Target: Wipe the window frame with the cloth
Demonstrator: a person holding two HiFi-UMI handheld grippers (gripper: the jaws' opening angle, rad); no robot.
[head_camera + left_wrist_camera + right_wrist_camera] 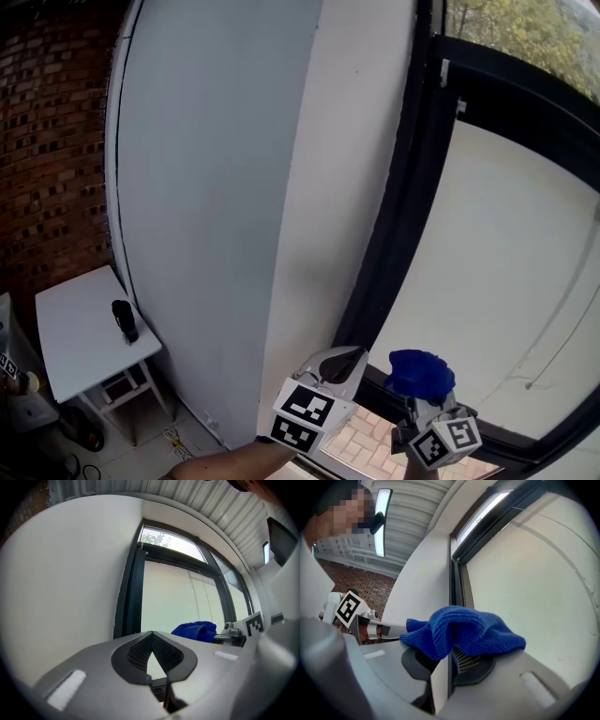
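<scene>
The black window frame (392, 234) runs up beside the white wall, with its vertical bar in the right gripper view (456, 581) and the left gripper view (132, 592). My right gripper (422, 392) (453, 649) is shut on a bunched blue cloth (419, 371) (461, 629) and sits low near the frame's bottom corner, a little apart from it. The cloth (196, 630) also shows to the right in the left gripper view. Just left of it, my left gripper (349, 357) (151, 633) has its jaw tips touching with nothing between them.
A small white table (70, 342) with a black object (125, 321) on it stands at the lower left, by a brick wall (47, 141). A wide white wall panel (216, 187) lies left of the frame. The pale pane (497, 272) fills the right.
</scene>
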